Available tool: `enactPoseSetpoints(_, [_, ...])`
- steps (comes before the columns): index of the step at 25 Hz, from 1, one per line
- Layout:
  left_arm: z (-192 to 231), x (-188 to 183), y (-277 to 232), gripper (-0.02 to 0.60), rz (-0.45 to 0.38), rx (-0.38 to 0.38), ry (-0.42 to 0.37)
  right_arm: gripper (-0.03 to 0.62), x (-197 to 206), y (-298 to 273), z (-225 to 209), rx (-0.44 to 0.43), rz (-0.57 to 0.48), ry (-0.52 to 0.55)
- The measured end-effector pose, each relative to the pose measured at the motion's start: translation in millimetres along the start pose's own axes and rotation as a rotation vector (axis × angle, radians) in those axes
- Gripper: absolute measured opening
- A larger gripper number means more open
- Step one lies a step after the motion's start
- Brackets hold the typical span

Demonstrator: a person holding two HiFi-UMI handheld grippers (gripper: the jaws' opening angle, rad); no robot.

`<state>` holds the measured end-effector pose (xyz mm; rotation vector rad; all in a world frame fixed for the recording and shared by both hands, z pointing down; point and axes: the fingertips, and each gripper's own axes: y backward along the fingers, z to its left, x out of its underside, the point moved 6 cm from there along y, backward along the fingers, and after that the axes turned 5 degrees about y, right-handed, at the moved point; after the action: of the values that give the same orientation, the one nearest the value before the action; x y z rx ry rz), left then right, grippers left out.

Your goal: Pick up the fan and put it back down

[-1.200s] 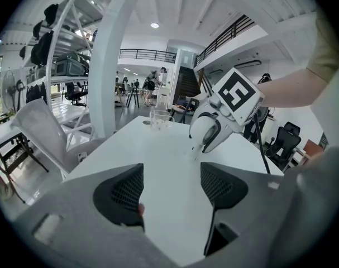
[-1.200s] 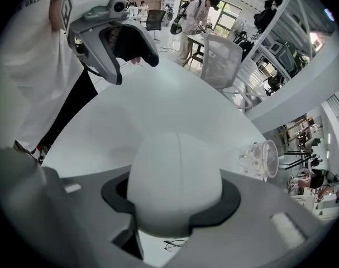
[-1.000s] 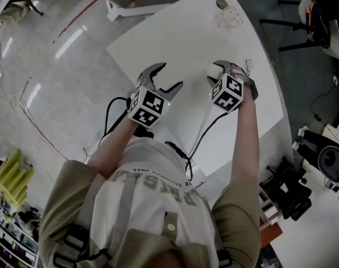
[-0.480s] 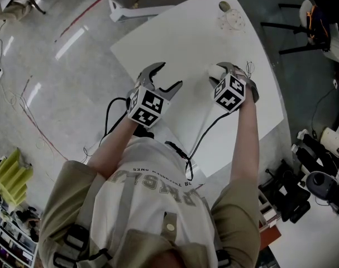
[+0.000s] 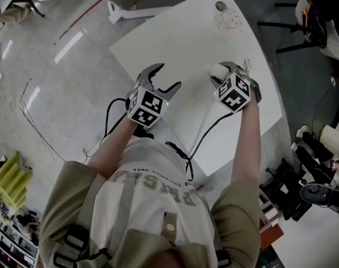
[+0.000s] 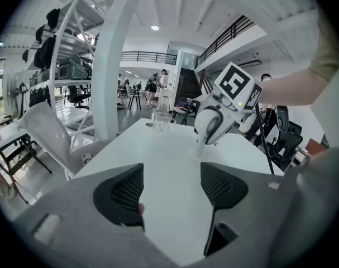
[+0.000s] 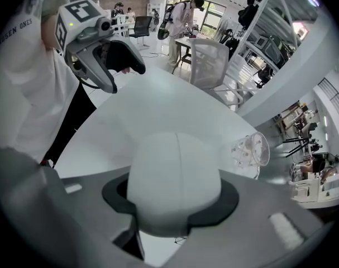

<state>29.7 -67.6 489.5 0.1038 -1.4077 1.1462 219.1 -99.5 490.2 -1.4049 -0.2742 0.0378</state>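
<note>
The fan [image 5: 215, 70] is a small white one with a rounded head on a short stem. My right gripper [image 5: 222, 72] points steeply down and is shut on the head. In the right gripper view the white head [image 7: 173, 175] fills the space between the dark pads [image 7: 225, 202]. In the left gripper view the fan [image 6: 209, 124] hangs under the right gripper's marker cube [image 6: 236, 85], its foot at or just above the white table [image 6: 163, 161]. My left gripper [image 5: 168, 77] hovers open over the table to the fan's left, with nothing between its pads [image 6: 124, 191].
A clear glass [image 5: 229, 18] stands near the table's far corner, also the glass [image 7: 250, 149] beyond the fan. The table edge [image 5: 124, 60] runs close by the left gripper. White chairs [image 6: 52, 127], shelving and people stand beyond the table.
My right gripper has rolled slightly with the fan still in it. The left gripper has stayed where it was.
</note>
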Motion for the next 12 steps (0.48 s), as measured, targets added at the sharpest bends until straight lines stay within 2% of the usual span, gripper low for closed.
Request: enactPoseSetpoints(12, [-16.3, 1.2, 8.4, 0.333, -0.013, 0.018, -0.026, 0.212, -6.2, 57.3, 4.2, 0.024, -0.035, 0.011])
